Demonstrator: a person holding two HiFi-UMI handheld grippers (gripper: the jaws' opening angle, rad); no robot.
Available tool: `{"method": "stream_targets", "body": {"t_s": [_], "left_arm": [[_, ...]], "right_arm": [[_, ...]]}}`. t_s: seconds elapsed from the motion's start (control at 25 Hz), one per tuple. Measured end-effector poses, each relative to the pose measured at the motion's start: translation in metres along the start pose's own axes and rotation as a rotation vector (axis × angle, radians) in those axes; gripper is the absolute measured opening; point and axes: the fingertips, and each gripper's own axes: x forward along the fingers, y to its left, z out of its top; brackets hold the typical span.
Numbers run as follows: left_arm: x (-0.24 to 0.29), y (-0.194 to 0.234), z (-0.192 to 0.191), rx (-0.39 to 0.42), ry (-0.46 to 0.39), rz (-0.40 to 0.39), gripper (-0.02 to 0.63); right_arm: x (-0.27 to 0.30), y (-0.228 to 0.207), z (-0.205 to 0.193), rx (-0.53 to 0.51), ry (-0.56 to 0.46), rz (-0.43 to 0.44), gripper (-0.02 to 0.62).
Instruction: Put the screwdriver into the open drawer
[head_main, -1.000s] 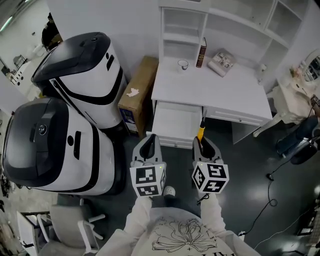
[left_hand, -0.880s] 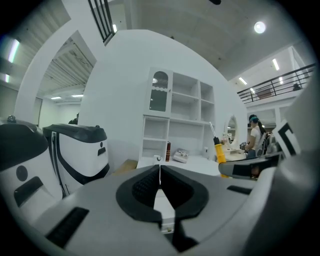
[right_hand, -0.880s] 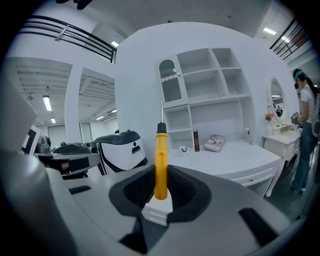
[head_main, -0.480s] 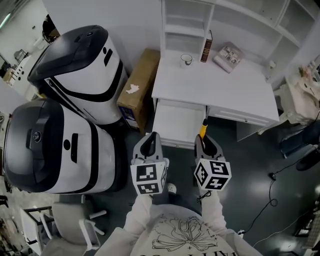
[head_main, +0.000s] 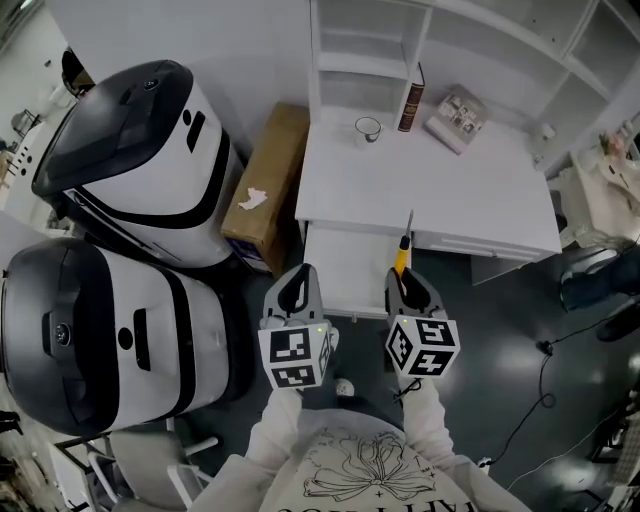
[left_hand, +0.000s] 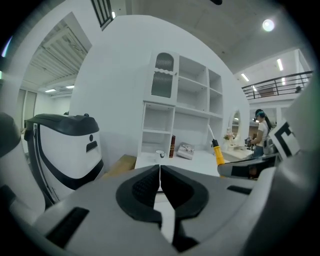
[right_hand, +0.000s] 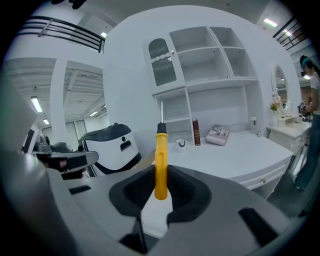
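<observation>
The screwdriver (right_hand: 160, 160) has a yellow handle and a thin metal shaft that points away from me. My right gripper (right_hand: 161, 186) is shut on its handle. In the head view the screwdriver (head_main: 402, 247) pokes out past the right gripper (head_main: 405, 284) over the front right corner of the open drawer (head_main: 350, 268) of the white desk (head_main: 450, 190). My left gripper (head_main: 297, 292) hovers just off the drawer's front left corner, shut with nothing between its jaws. From the left gripper view (left_hand: 160, 183) the screwdriver (left_hand: 216, 150) shows at the right.
A white cup (head_main: 367, 128), a dark book (head_main: 410, 98) and a magazine (head_main: 456, 118) sit at the desk's back under the shelves. A cardboard box (head_main: 264, 187) stands left of the desk. Two large white and black machines (head_main: 130, 210) fill the left. A person (left_hand: 260, 134) stands far off.
Both grippers and the screwdriver have come closer to the desk, and the screwdriver tip now reaches over the open drawer. Neither grip has changed.
</observation>
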Motion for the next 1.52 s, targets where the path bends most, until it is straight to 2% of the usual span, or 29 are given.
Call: {"method": "stream_targets", "body": {"t_s": [0.28, 0.52, 0.92, 1.24, 1.52], "left_arm": [[0.056, 0.02, 0.008, 0.003, 0.036, -0.027, 0.006], [0.095, 0.036, -0.001, -0.007, 0.087, -0.048, 0.006], [0.139, 0.052, -0.034, -0.017, 0.172, -0.089, 0.006], [0.158, 0.053, -0.062, -0.027, 0.239, -0.105, 0.006], [0.17, 0.049, -0.089, -0.047, 0.306, -0.098, 0.006]], "right_arm": [[0.055, -0.004, 0.012, 0.008, 0.036, -0.01, 0.067], [0.095, -0.009, 0.004, 0.015, 0.096, -0.022, 0.067], [0.142, -0.014, -0.033, 0.033, 0.204, -0.035, 0.067], [0.162, -0.013, -0.068, 0.013, 0.313, 0.007, 0.067], [0.178, -0.016, -0.105, -0.041, 0.428, 0.077, 0.067]]}}
